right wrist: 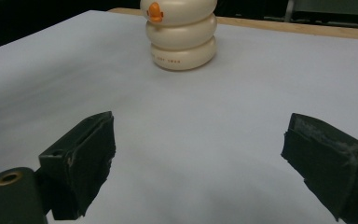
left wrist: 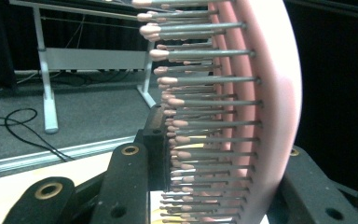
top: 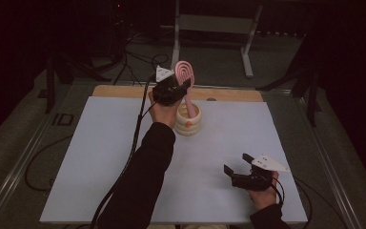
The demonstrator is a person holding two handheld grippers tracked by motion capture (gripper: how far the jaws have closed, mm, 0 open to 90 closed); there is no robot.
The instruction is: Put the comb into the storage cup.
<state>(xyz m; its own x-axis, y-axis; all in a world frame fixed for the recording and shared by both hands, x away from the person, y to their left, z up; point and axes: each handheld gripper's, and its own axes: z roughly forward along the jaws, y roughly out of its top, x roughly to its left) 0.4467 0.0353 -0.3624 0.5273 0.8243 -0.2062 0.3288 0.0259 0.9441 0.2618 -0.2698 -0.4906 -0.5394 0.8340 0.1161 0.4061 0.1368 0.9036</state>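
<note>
Landmark: cream ringed holder point(top: 188, 120), a stack of three rounded rings with a small orange mark on its side, standing upright on the white sheet point(top: 90, 157) that covers my desk point(top: 124, 90).
Left gripper: my left gripper point(top: 183, 85) is clamped on the pink hairbrush point(top: 185, 72); one jaw presses the bristle side, the other the smooth back, as the left gripper view shows.
Left gripper, place: above the holder and slightly to its far-left side in the high view, lifted off the sheet.
Hairbrush: head point(left wrist: 265, 107) up, with pink-tipped grey bristles point(left wrist: 200, 100) standing out sideways from the pink pad.
Hairbrush, place: the handle runs down from the head into the open top of the holder; I cannot tell whether its end touches the bottom inside.
Hairbrush, tilt: nearly upright, leaning a little toward the far edge of the desk.
Right gripper: my right gripper point(top: 238, 167) has its jaws wide apart, with nothing between them.
Right gripper, place: well apart from the holder, on its near-right side, low over the sheet and pointing toward the holder.
Right gripper view: the holder point(right wrist: 179, 35) stands straight ahead between the two black pads point(right wrist: 91, 154), bare sheet in between.
Holder markings: small lettering on the lowest ring, too small to read.
Beyond the desk: a pale metal frame point(top: 214, 28) on the dark floor, behind the holder.
</note>
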